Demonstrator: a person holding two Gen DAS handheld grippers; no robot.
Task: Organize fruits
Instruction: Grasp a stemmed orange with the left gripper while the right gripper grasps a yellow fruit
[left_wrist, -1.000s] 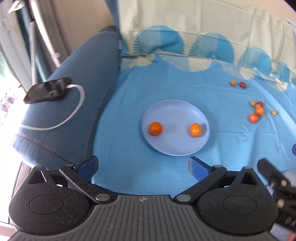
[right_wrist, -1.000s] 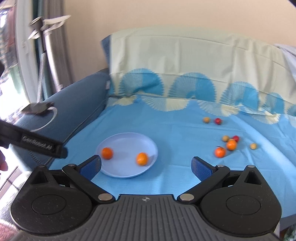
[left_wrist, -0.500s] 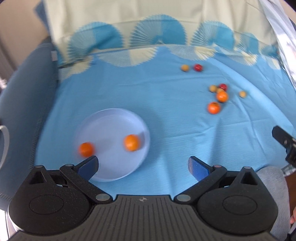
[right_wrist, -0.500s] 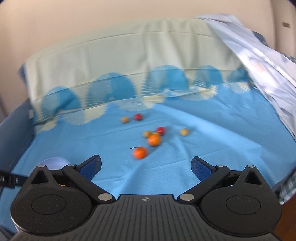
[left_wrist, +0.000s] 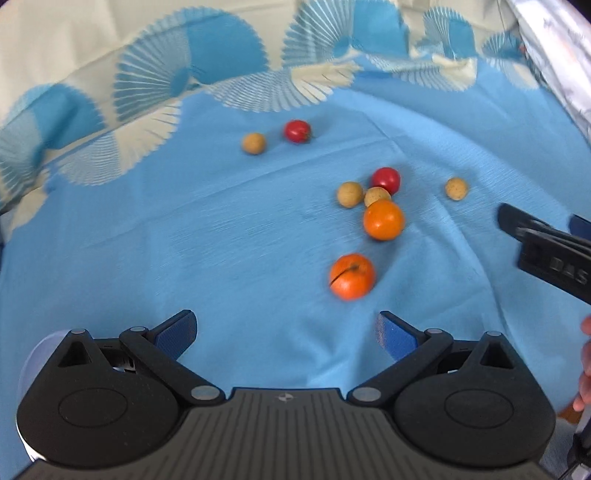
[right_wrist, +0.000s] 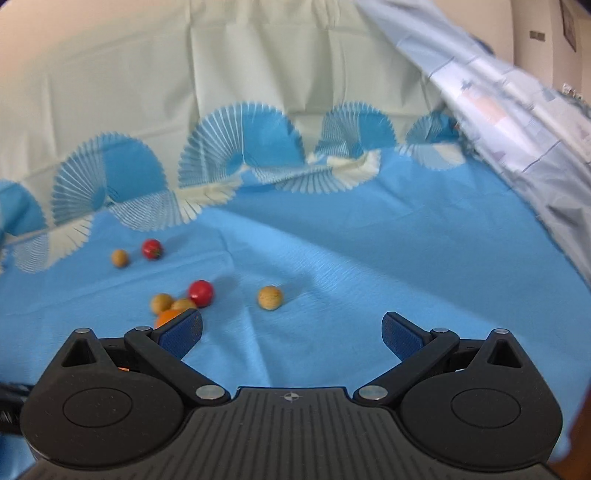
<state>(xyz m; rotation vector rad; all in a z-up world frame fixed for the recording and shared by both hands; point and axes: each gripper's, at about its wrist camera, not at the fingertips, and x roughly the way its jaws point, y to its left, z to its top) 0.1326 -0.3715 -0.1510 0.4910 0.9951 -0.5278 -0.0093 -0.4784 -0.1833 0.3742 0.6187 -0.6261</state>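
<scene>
left gripper (left_wrist: 286, 328): released, empty, near split orange fruit (left_wrist: 352, 276)
right gripper (right_wrist: 291, 329): released, empty, over blue cloth (right_wrist: 369, 266)
loose tan fruit (right_wrist: 270, 297): just ahead of it

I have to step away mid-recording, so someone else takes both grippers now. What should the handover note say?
Left gripper: open, empty, over the blue sheet, nearest the near orange.
Right gripper: open, empty, its left finger in front of the far orange.
Loose on the sheet: two oranges, two red fruits, four small tan fruits.
Only a sliver of the plate shows, behind the left gripper; its contents are hidden.
Left: all eight loose fruits remain unsorted.
</scene>
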